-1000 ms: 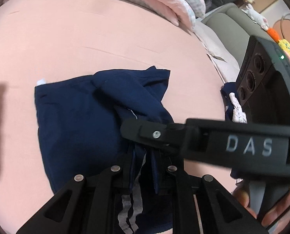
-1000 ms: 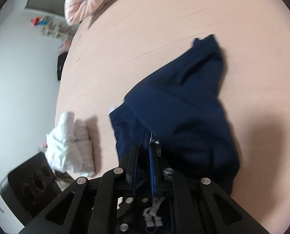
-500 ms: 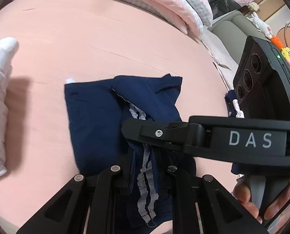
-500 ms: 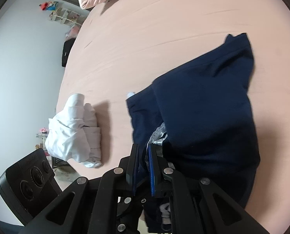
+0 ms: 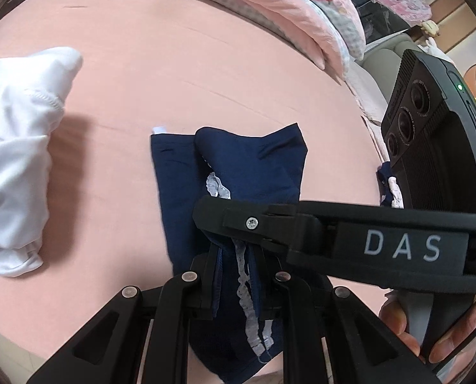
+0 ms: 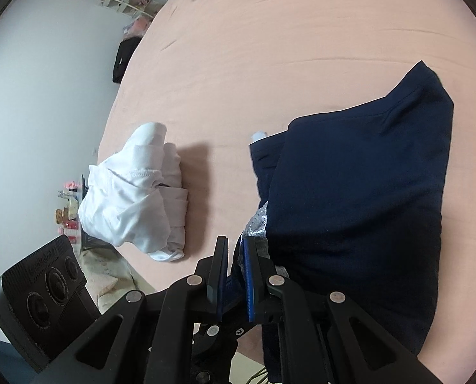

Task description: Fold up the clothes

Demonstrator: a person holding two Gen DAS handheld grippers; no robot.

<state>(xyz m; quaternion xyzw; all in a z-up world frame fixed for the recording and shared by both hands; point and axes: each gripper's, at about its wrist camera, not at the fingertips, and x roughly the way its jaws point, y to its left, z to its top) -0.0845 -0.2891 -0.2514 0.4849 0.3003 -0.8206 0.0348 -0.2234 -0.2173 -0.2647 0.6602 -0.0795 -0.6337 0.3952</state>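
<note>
A navy garment (image 5: 238,172) with grey lace trim hangs from both grippers; its far end still rests on the pink bed sheet (image 5: 174,64). My left gripper (image 5: 234,265) is shut on its trimmed edge. The right gripper's body crosses the left wrist view just above my left fingers. In the right wrist view the navy garment (image 6: 359,198) drapes to the right, and my right gripper (image 6: 236,256) is shut on its edge by the lace.
A folded white garment (image 5: 14,160) lies on the sheet to the left, also in the right wrist view (image 6: 135,192). Pink bedding (image 5: 285,9) is piled at the far edge. The bed's near edge (image 6: 126,272) runs beneath the grippers.
Both grippers have pulled back and up with the navy garment, dragging it toward the bed's near edge. The white garment has come into the left view.
</note>
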